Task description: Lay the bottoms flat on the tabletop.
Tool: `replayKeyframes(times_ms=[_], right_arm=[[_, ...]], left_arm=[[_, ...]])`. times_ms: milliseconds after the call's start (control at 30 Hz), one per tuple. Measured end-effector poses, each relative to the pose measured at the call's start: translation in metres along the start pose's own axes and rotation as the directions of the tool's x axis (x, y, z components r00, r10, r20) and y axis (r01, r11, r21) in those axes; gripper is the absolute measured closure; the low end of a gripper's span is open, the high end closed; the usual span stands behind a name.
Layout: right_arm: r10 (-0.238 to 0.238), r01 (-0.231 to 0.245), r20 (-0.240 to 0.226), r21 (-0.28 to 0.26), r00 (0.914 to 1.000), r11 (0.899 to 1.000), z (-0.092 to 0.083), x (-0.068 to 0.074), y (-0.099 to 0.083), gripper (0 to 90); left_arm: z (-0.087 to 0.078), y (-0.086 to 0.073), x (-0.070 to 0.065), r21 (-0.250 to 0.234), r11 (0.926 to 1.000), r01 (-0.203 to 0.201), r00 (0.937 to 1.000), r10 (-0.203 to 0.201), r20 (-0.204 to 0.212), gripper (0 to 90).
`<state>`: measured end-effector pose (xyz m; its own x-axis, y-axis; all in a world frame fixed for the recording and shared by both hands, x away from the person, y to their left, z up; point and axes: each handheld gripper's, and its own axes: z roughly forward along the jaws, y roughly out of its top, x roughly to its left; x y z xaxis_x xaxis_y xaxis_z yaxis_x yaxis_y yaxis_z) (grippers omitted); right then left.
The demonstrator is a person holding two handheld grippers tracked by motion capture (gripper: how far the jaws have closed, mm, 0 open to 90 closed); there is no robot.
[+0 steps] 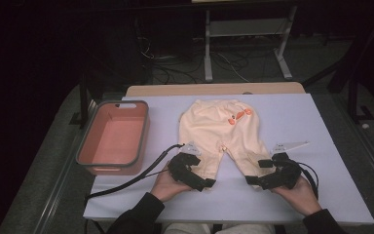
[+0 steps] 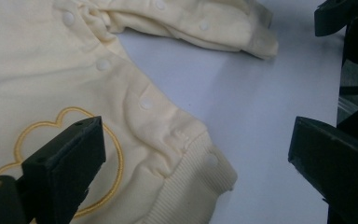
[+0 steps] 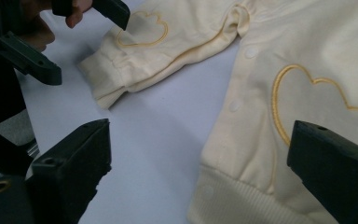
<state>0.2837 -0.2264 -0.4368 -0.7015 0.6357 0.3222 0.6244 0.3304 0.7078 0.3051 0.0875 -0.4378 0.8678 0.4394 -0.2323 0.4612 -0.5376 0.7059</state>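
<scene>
We saw a dim lab or recording room: a white-topped table [image 1: 297, 122] stood on grey carpet, with loose cables [image 1: 175, 63] and a metal stand's legs [image 1: 246, 48] behind.

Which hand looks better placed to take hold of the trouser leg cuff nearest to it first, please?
Probably the right gripper: its open jaws already straddle the edge of its cuff on the yellow trousers. The left gripper, also open, has one jaw over the cloth, with its cuff partly between.
</scene>
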Motion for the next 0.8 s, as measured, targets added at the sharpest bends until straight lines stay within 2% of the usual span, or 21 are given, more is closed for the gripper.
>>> replayKeyframes(times_ms=[100,200,367,533,700,800], right_arm=[[-0.007,0.007,-0.012,0.019,0.9999,1.0,0.002,0.001,-0.001,14.2],[-0.016,0.016,-0.008,0.043,0.9999,0.999,0.004,0.001,-0.002,18.0],[-0.022,0.022,0.007,0.066,0.9997,0.998,0.008,-0.001,-0.003,24.1],[-0.026,0.023,0.038,0.083,0.9989,0.996,0.011,-0.003,-0.004,30.1],[-0.068,0.06,0.072,0.115,0.9951,0.992,0.017,-0.001,-0.004,30.9],[-0.073,0.063,0.084,0.121,0.9938,0.991,0.017,0.0,-0.004,33.3]], left_arm=[[0.003,-0.001,0.0,0.008,1.0,-0.003,1.0,0.002,0.002,6.9],[0.006,-0.002,-0.001,0.008,0.9999,-0.007,0.9998,0.007,0.016,13.5],[0.012,-0.005,-0.001,0.029,0.9995,-0.015,0.9997,0.014,0.019,17.4],[0.017,-0.006,0.0,0.044,0.9988,-0.02,0.9998,0.02,0.008,21.2],[0.02,-0.007,0.0,0.052,0.9982,-0.029,0.9995,0.03,-0.007,22.3],[0.021,-0.008,0.001,0.055,0.998,-0.031,0.9992,0.032,-0.023,26.2]])
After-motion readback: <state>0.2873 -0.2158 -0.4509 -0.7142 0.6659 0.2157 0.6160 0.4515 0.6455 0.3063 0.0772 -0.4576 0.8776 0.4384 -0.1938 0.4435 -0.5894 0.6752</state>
